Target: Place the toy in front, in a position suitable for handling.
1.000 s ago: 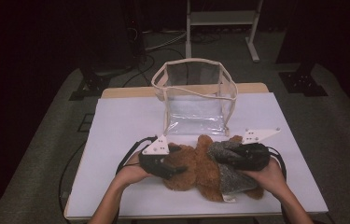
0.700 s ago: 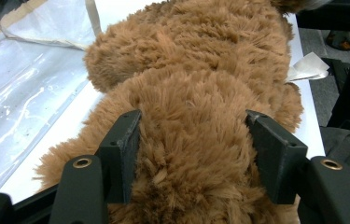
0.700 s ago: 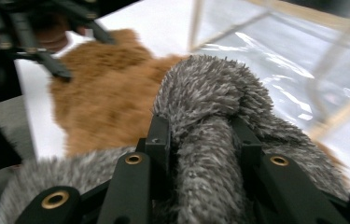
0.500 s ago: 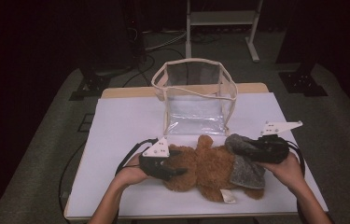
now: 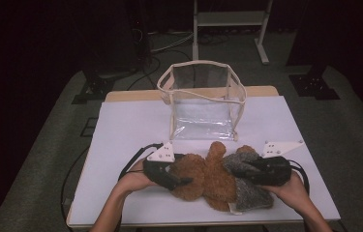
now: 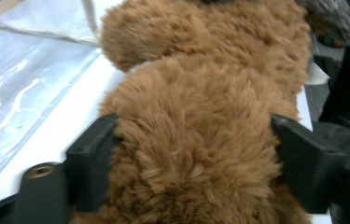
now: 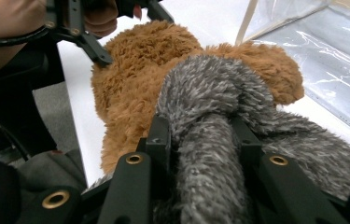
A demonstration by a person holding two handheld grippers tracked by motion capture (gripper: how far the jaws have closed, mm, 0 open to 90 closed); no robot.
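Brown plush fills the gap of the left tool (image 5: pixel 178 181); in the left gripper view its two black jaws stand wide on either flank of the brown soft toy (image 6: pixel 196 140), their inner faces sunk into the fur, and they have just been opening with the toy between them; I cannot tell whether they grip it or merely rest against the pile; the right tool (image 5: pixel 244 169) is closed narrow on the grey plush piece (image 7: pixel 210 154), the jaws pinching a roll of grey fur that bulges out beyond them in the right gripper view; the brown toy lies flat on the white surface (image 5: pixel 126 130) at its near edge, between the two tools, the left one at its left end and the right one at its right; the grey piece lies against the toy's right side, touching it; the clear bag (image 5: pixel 201 99) with pale trim stands upright just behind the toy.
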